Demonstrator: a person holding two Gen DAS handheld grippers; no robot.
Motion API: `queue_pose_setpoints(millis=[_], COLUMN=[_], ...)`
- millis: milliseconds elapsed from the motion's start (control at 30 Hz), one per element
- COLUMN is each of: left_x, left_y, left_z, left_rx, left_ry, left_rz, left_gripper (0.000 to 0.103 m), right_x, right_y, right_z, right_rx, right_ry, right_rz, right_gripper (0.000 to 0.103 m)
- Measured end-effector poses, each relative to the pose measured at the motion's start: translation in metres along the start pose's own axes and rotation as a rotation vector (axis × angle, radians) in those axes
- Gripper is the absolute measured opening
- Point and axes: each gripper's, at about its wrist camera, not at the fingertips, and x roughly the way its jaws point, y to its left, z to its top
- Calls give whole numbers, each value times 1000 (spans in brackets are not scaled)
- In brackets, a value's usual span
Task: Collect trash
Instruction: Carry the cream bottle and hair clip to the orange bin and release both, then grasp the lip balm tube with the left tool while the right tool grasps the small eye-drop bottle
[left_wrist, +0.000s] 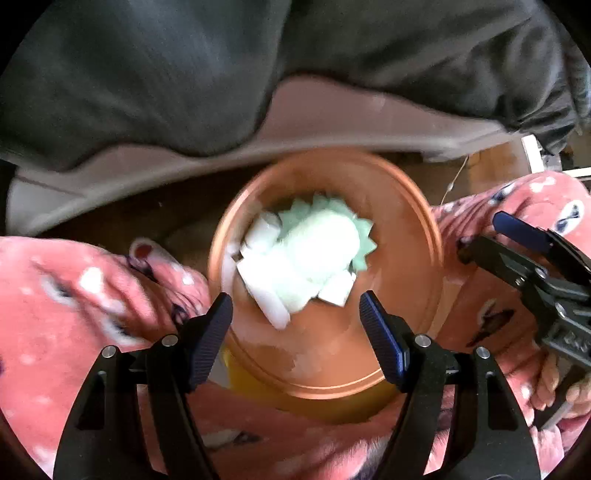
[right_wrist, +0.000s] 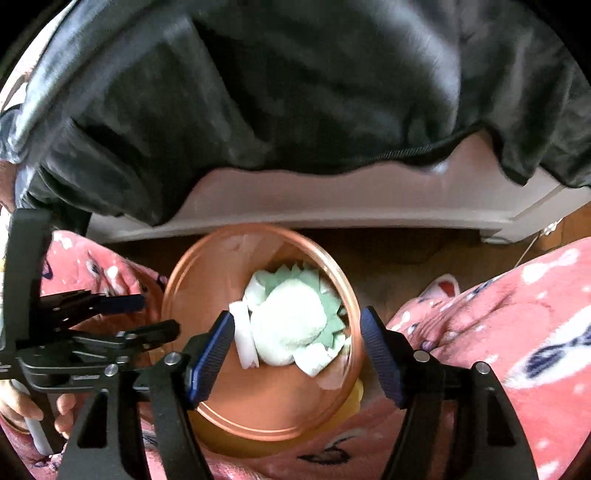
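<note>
1. Near the middle of both views sits the trash (left_wrist: 303, 258), a loose heap of white crumpled tissue and pale green paper with a jagged edge, lying inside the bucket (left_wrist: 406, 236) and leaning toward its far side
2. Judging by its look, the heap is very light, soft and easily squashed; it should not slip, but single scraps could fall away when lifted, so the best hold would be across the rounded white wad at the centre, not the thin green points
3. Around it, the bucket is a round copper-coloured container with a smooth rim, and a yellowish part shows under its near edge; the bare floor on its near side holds nothing that I can make out; it looks stiff and would take a pinch on the rim
4. At the lower centre of the left view, the left gripper (left_wrist: 295, 332) hangs over the near rim with its jaws spread wide and nothing between them
5. At the lower centre of the right view, the right gripper (right_wrist: 297, 350) is likewise spread apart and empty, its left pad close to a white scrap; I cannot tell whether they touch
6. Further out, pink patterned pyjama legs (left_wrist: 74, 295) flank the bucket in the lower corners, while a dark grey blanket (right_wrist: 295, 92) fills the upper frame over a pale bed edge (right_wrist: 332, 206), with brown floor between
</note>
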Motion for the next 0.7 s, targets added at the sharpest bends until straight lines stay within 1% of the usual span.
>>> queue_pose_setpoints(millis=[33,67,100,167,233,267,300,333,367,433,467,500,533,567,600,700], left_x=[-11,-27,-36,-65,-106,-127,-141,-158,-178,-200,-210,-214,-218,-220,-220,-218], left_y=[-1,-1,-4,-7,-6,-4,-2,1,5,11,16,20,24,28,29,40], left_z=[-1,-3,-4,-7,-11,-12,-12,-12,-12,-13,-11,-10,-8,-5,-4,2], left_rx=[7,22,38,83,109,107,98,80,49,7,-20,-39,-56,-68,-77,-108], left_ry=[-34,-86,-120,-217,-356,-429,-480,-543,-619,-710,-748,-766,-783,-795,-797,-785], left_rz=[4,3,0,-5,5,6,11,18,21,22,28,36,44,47,50,49], left_gripper=[70,70,70,70,70,70,71,78,81,85,87,89,89,89,89,89], right_x=[-6,-15,-27,-51,-85,-98,-116,-129,-142,-164,-169,-173,-174,-172,-167,-151], right_y=[0,1,3,8,15,18,23,26,31,41,46,53,58,67,77,101], right_z=[1,2,3,7,16,19,26,32,41,65,75,92,102,119,139,191], right_rx=[-2,-12,-26,-59,-94,-107,-128,-145,-165,-197,-213,-240,-255,-285,-315,-348], right_ry=[-23,-55,-91,-169,-272,-310,-366,-405,-447,-513,-524,-535,-537,-528,-515,-507], right_rz=[-4,-9,-23,-30,-22,-21,-18,-14,-11,-8,7,29,33,28,14,-29], right_gripper=[70,69,70,70,76,77,82,85,86,89,91,93,93,93,93,93])
